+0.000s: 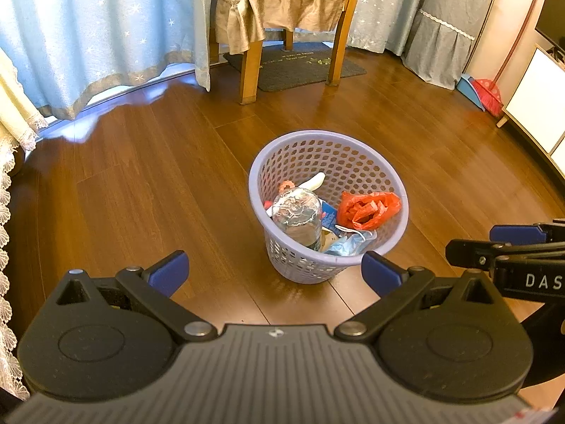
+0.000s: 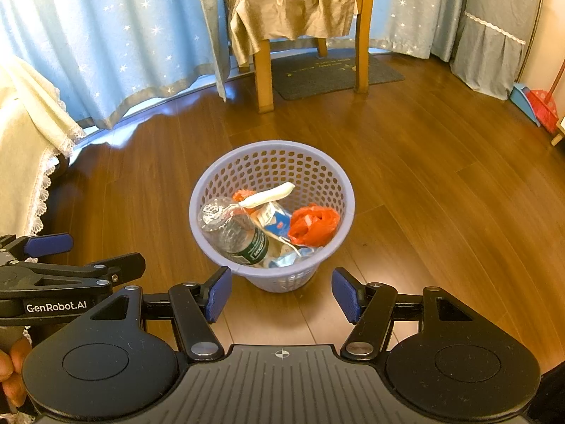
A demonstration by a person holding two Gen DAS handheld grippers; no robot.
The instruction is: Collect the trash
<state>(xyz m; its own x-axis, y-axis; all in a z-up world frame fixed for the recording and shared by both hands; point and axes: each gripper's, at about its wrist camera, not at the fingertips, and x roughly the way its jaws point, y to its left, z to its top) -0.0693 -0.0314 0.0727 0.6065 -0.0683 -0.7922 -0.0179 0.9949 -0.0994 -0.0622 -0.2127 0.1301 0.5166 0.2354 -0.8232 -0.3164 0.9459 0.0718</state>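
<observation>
A lilac perforated basket (image 1: 275, 162) (image 2: 339, 180) stands on the wooden floor ahead of both grippers. Inside lie a crushed clear plastic bottle (image 1: 298, 213) (image 2: 235, 231), a red plastic bag (image 1: 367, 208) (image 2: 312, 226), a small blue and white carton (image 2: 273, 219), a white twisted tissue (image 2: 268, 194) and a blue face mask (image 1: 348, 243) (image 2: 289, 258). My left gripper (image 1: 275, 274) is open and empty, held just short of the basket. My right gripper (image 2: 280, 293) is open and empty too, its blue pads (image 2: 217, 295) level with the basket's near base.
A wooden chair (image 1: 289, 17) (image 2: 300, 24) with a brown cover stands on a dark mat (image 1: 293, 67) behind the basket. Blue starred curtains hang along the back. A red broom and blue dustpan (image 1: 483, 92) lean at the right wall, beside a white cabinet (image 1: 533, 99). A lace-edged cream cloth (image 2: 24, 148) hangs at the left.
</observation>
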